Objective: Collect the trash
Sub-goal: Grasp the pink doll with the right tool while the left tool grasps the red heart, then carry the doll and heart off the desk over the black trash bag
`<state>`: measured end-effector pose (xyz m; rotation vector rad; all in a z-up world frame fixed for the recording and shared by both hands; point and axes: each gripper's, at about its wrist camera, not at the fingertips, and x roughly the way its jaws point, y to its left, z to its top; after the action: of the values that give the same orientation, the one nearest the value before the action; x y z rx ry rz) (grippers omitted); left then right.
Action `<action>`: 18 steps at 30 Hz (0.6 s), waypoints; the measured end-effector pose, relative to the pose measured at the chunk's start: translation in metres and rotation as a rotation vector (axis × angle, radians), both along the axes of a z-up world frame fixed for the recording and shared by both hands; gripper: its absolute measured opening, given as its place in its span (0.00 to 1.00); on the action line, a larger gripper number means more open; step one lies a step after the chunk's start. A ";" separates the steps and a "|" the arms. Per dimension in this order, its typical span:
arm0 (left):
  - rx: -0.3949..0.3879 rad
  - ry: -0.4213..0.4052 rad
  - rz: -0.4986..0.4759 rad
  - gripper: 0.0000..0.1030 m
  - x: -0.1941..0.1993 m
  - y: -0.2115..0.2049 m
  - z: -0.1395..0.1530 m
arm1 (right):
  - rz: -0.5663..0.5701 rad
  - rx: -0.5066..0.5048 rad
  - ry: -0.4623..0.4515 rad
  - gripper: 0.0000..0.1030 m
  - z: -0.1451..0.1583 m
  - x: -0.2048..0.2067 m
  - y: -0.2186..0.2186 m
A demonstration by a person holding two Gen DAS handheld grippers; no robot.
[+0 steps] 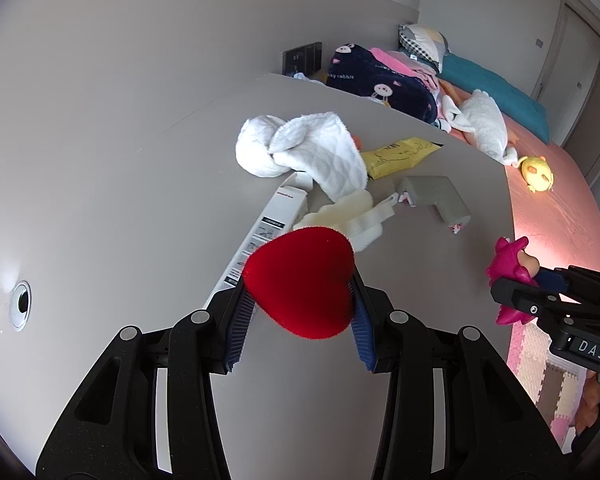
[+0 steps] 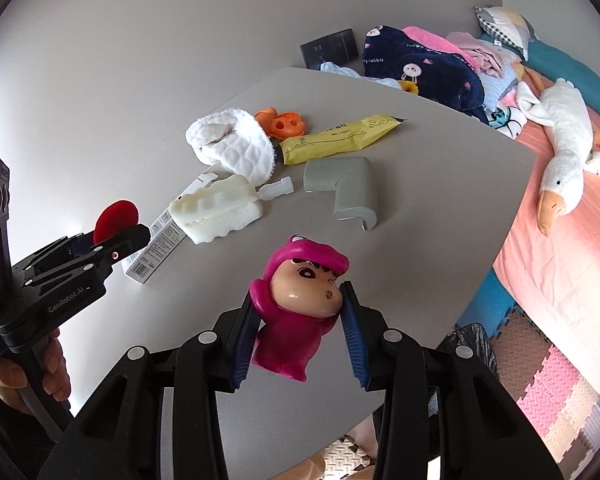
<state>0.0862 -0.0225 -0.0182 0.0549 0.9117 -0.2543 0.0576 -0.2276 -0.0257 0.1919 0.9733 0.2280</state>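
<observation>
- Left gripper [image 1: 300, 312] was clamped on a red heart [image 1: 300, 284], held above the desk [image 1: 120, 200].
- Right gripper [image 2: 300, 332] was clamped on a pink doll [image 2: 296, 304], also off the desk.
- Box [image 2: 160, 248], sponge [image 2: 220, 212], yellow packet [image 2: 340, 138] and cloth [image 2: 232, 148] were left on the desk; nothing looked binned yet.

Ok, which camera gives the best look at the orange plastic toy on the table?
The right wrist view: the orange plastic toy lies in the open between the white quilted cloth and the yellow packet. In the left wrist view the cloth hides nearly all of it, leaving only an orange sliver.
</observation>
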 end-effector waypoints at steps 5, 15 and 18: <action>0.003 0.004 -0.041 0.42 -0.008 -0.023 -0.001 | -0.022 0.005 -0.018 0.40 0.008 -0.015 -0.017; 0.015 -0.003 -0.115 0.42 -0.022 -0.070 0.003 | -0.080 0.025 -0.044 0.40 0.019 -0.043 -0.059; 0.015 -0.004 -0.140 0.42 -0.026 -0.085 0.005 | -0.098 0.028 -0.049 0.40 0.021 -0.051 -0.072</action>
<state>0.0601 -0.1071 -0.0133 0.1331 0.9066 -0.3775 0.0067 -0.2997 -0.0042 0.2576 0.9097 0.1562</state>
